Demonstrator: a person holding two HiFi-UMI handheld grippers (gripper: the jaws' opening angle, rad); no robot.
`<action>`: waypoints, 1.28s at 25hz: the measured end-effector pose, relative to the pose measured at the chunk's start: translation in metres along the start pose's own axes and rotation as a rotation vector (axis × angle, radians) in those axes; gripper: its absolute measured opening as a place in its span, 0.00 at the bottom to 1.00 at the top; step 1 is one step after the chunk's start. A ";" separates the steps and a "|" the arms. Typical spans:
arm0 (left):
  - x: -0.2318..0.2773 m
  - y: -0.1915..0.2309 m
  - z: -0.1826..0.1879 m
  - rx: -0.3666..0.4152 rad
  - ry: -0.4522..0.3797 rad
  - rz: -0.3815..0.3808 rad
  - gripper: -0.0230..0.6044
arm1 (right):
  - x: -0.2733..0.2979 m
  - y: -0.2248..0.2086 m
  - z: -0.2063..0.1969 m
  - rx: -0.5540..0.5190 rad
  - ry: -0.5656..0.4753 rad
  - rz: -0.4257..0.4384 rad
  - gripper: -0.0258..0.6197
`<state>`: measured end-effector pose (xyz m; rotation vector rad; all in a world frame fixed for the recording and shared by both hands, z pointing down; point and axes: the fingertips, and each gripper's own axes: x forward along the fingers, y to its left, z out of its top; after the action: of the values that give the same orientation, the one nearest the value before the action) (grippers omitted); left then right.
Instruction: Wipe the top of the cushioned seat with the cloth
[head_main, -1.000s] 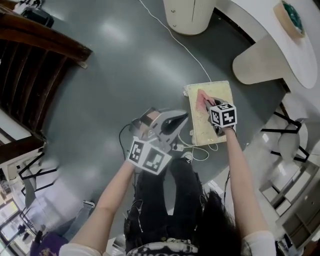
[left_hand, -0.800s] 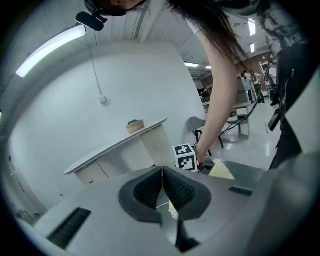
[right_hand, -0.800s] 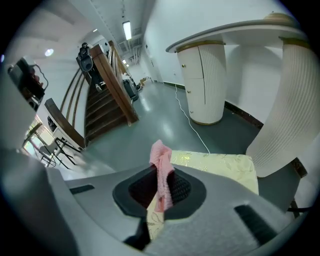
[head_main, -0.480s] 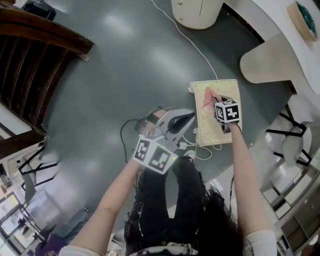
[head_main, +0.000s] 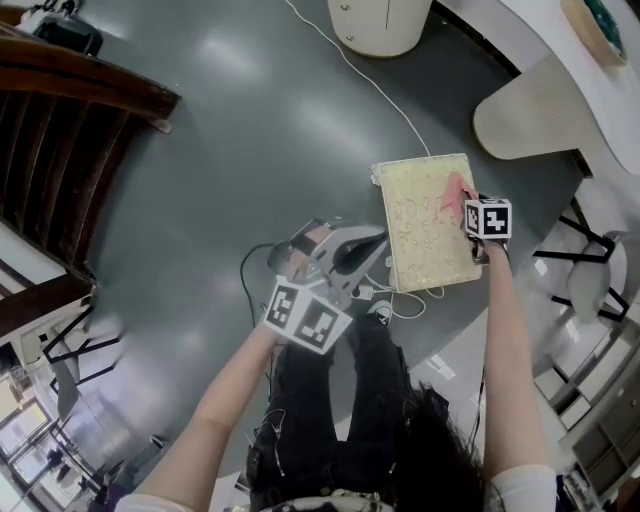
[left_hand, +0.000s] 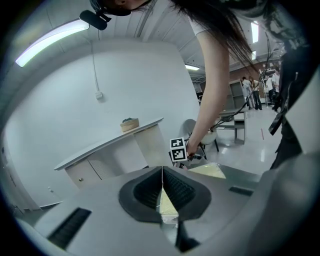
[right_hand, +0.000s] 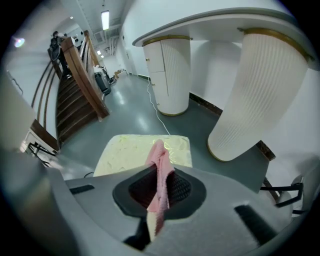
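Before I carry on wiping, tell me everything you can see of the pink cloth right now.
The cloth is pink, with a ribbed, woven look. It is bunched into a narrow upright fold and pinched between the shut jaws of the right hand-held gripper. Its front end pokes out past the jaw tips, and a loose tail hangs behind them. In the head view it shows as a small pink patch by the right edge of the pale yellow cushioned seat, seemingly resting on its top.

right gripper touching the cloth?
Touching. The right gripper view shows the pink cloth pinched between the jaws of the right gripper, with its free end lying toward the cushioned seat.
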<state>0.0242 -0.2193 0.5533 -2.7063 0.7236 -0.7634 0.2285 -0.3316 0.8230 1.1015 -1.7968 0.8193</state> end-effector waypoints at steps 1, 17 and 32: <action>0.001 -0.002 0.001 0.001 0.001 -0.005 0.05 | -0.002 -0.009 -0.003 0.011 0.003 -0.014 0.05; 0.018 -0.012 0.024 0.011 -0.021 -0.042 0.05 | -0.043 0.060 -0.016 -0.093 -0.052 0.179 0.05; 0.014 -0.023 0.016 -0.015 -0.004 -0.081 0.05 | -0.010 0.153 -0.069 -0.139 0.042 0.300 0.05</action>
<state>0.0527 -0.2053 0.5540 -2.7647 0.6252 -0.7728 0.1138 -0.2094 0.8286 0.7301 -1.9796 0.8695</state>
